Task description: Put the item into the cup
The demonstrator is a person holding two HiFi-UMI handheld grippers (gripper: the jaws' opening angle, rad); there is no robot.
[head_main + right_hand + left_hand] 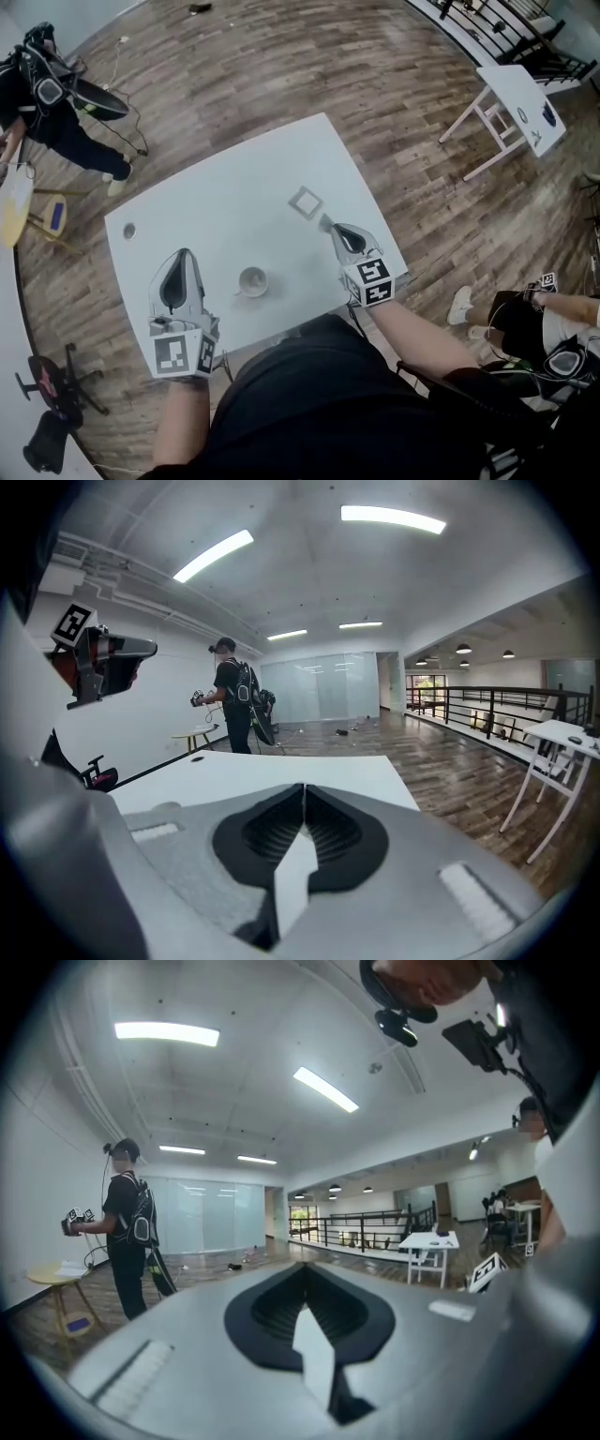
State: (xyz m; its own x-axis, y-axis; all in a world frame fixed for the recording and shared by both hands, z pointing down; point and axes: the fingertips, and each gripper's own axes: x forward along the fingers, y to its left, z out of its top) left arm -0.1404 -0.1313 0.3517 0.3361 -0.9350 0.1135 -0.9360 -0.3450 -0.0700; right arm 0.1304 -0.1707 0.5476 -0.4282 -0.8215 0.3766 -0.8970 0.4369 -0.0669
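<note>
Two grippers, one cup, one item: you are working over a white table [216, 206].

- Cup [251, 281]: small and pale, standing upright near the table edge closest to you. Nothing is showing inside it from above.
- Item [305, 202]: a flat square piece with a lighter centre, lying on the table beyond the cup and to its right, well apart from it. Being square, it is giving you no long axis to line up on. Its sides are sitting at a slant to the table's edges.
- Right gripper [327, 225]: hovering to the right of the cup and a little beyond it, with its tips pointing away from you. In its own view the right gripper [303, 791] is showing its jaws pressed together with nothing between them.
- Left gripper [184, 253]: hovering to the left of the cup, about level with it. Its own view shows the left gripper [302, 1267] with jaws likewise together and empty.

Deciding relation: the item is lying just ahead of the right gripper's tips and slightly to their left. The left gripper is sitting on the cup's far side from it. You are likely needing to part the right jaws before dropping onto the item.
</note>
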